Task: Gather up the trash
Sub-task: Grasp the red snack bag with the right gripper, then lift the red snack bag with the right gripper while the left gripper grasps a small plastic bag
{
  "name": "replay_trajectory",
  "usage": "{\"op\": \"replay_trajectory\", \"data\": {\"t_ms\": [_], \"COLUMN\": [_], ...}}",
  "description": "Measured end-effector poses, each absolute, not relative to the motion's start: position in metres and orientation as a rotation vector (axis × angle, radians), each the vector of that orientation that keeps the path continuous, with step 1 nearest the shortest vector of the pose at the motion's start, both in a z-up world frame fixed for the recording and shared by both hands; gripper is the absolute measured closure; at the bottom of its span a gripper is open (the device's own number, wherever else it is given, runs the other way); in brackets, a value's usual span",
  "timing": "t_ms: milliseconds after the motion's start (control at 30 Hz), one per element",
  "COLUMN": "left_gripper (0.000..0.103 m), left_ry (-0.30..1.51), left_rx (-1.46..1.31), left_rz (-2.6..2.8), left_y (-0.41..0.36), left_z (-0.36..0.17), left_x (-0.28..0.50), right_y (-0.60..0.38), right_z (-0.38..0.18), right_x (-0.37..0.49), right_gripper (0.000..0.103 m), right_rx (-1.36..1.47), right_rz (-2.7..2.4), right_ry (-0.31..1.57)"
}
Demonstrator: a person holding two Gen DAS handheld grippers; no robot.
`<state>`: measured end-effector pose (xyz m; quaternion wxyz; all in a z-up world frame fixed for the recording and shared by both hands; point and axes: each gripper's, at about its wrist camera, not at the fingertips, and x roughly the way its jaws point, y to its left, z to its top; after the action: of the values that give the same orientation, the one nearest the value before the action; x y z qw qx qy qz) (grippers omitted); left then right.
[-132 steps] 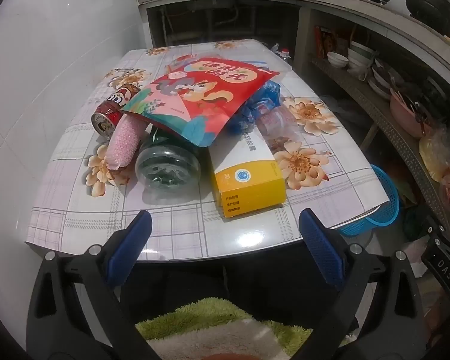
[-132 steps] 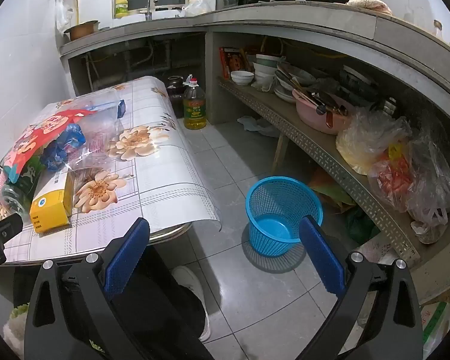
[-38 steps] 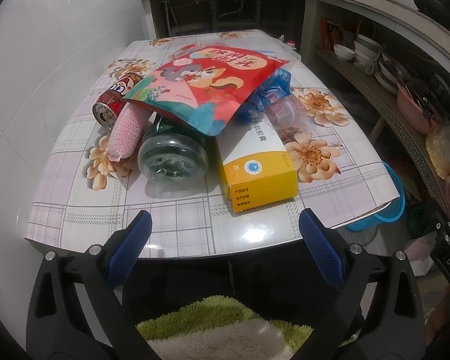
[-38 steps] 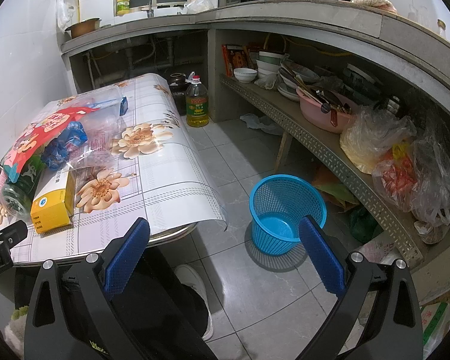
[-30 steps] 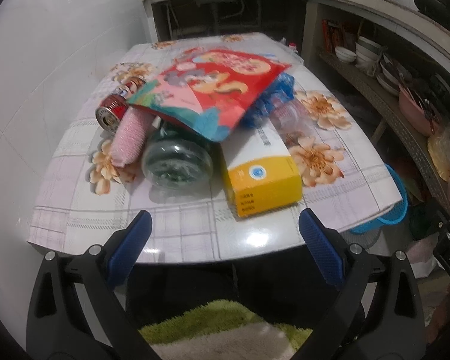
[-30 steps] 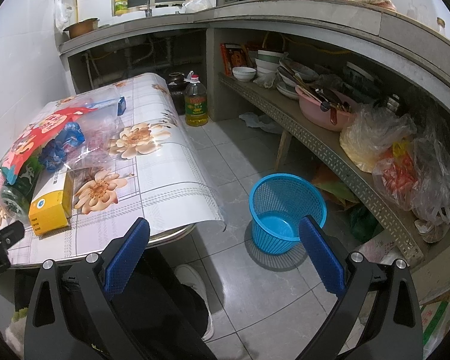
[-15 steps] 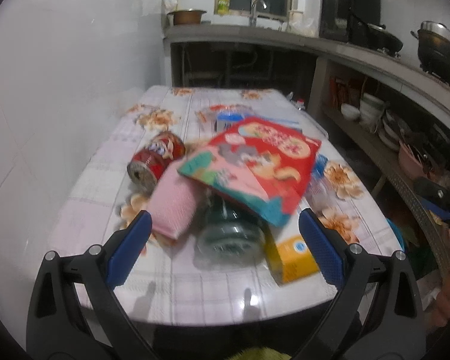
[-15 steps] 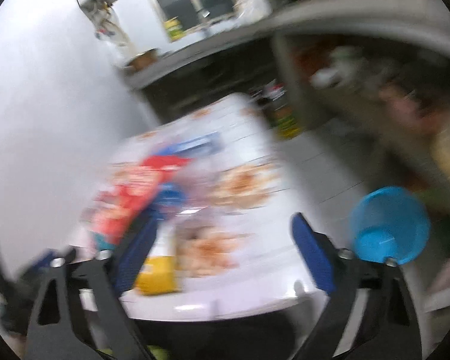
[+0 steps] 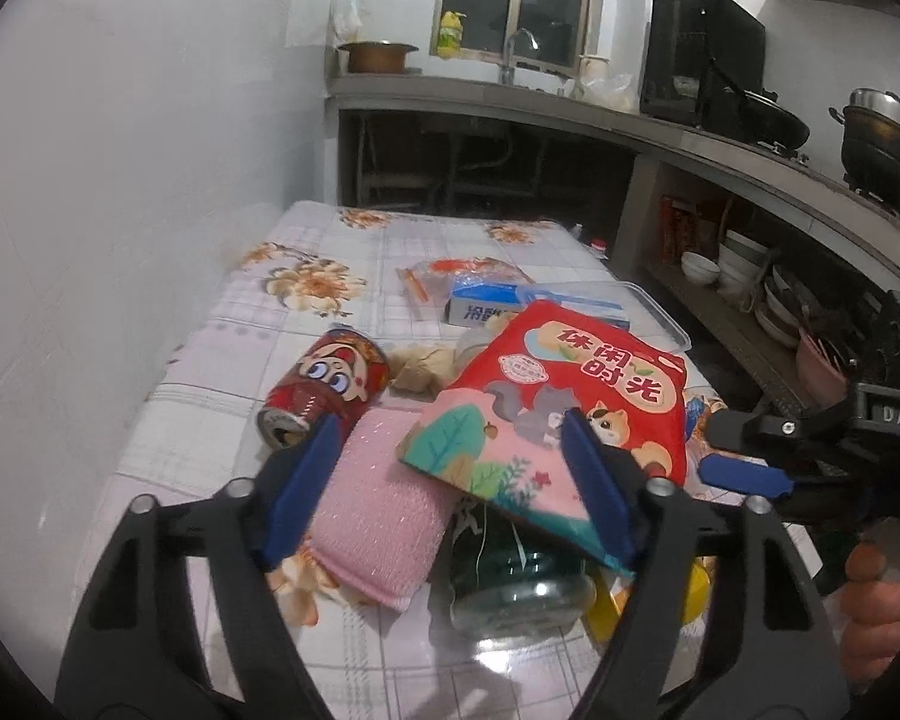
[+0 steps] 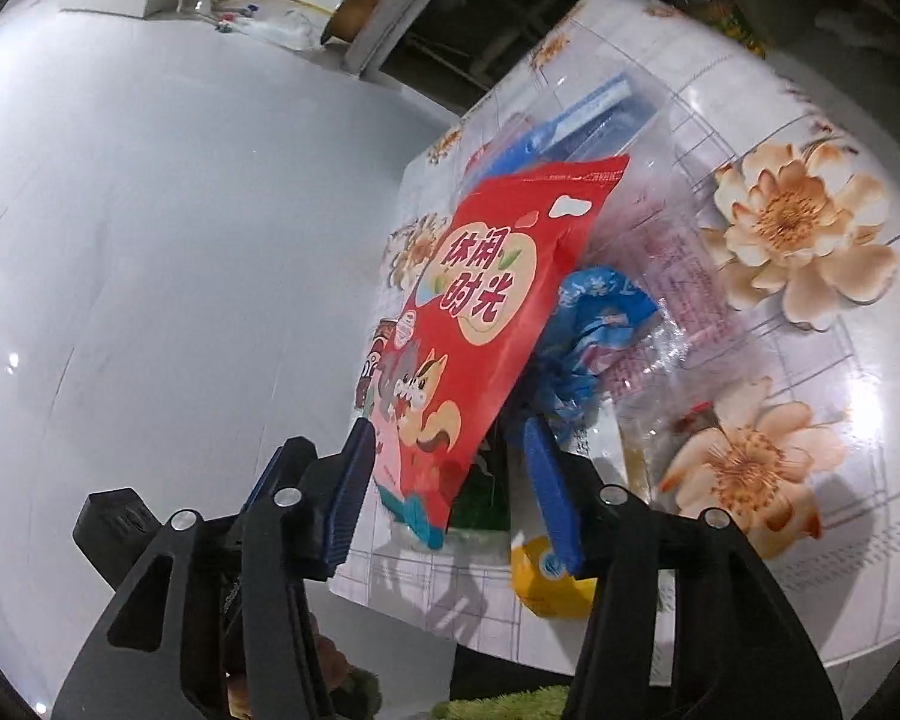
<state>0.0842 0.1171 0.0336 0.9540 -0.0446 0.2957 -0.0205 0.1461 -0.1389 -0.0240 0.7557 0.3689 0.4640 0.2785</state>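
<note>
A pile of trash lies on the flowered table (image 9: 342,240). On top is a red snack bag (image 9: 564,390), also in the right wrist view (image 10: 474,312). Under it are a pink sponge (image 9: 378,516), a green glass bottle (image 9: 510,576), a yellow box (image 10: 549,582) and a blue wrapper (image 10: 594,324). A red can (image 9: 324,384) lies at the left. My left gripper (image 9: 450,492) is open over the sponge and the bag's near corner. My right gripper (image 10: 450,492) is open around the bag's lower end and also shows in the left wrist view (image 9: 744,474).
A clear plastic tray with a blue-white box (image 9: 486,306) sits behind the pile. The white wall (image 9: 120,180) borders the table's left side. A counter with pots (image 9: 882,150) and a shelf of bowls (image 9: 726,264) run along the right.
Both grippers have moved forward and in over the table. The left one now straddles the sponge and bag corner. The right one has swung from the floor basket side onto the bag.
</note>
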Motion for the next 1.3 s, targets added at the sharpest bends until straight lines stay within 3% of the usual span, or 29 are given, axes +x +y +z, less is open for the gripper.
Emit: {"op": "replay_trajectory", "data": {"t_ms": [267,467,833,1200,1300], "left_gripper": [0.072,0.083,0.085,0.085,0.08], "left_ry": [0.732,0.769,0.777,0.631,0.625], "left_rx": [-0.099,-0.11,-0.119,-0.193,-0.196], "left_rz": [-0.082,-0.126,-0.142,-0.132,-0.119], "left_y": [0.118,0.119,0.119,0.14,0.142], "left_z": [0.01,0.0,-0.002,0.033,0.037], "left_x": [0.121,0.126,0.124,0.104,0.103], "right_y": [-0.139,-0.136,-0.125,-0.145,-0.165], "right_z": [-0.029,-0.039,-0.045,0.008,0.017], "right_x": [0.155,0.168,0.191,0.19,0.182], "right_gripper": [0.056,0.067,0.097,0.101,0.101], "right_rx": [0.862,0.898,0.927,0.862,0.905], "right_rz": [0.602,0.607,0.635,0.73,0.752], "right_ry": [1.05,1.059,1.034,0.841,0.783]}}
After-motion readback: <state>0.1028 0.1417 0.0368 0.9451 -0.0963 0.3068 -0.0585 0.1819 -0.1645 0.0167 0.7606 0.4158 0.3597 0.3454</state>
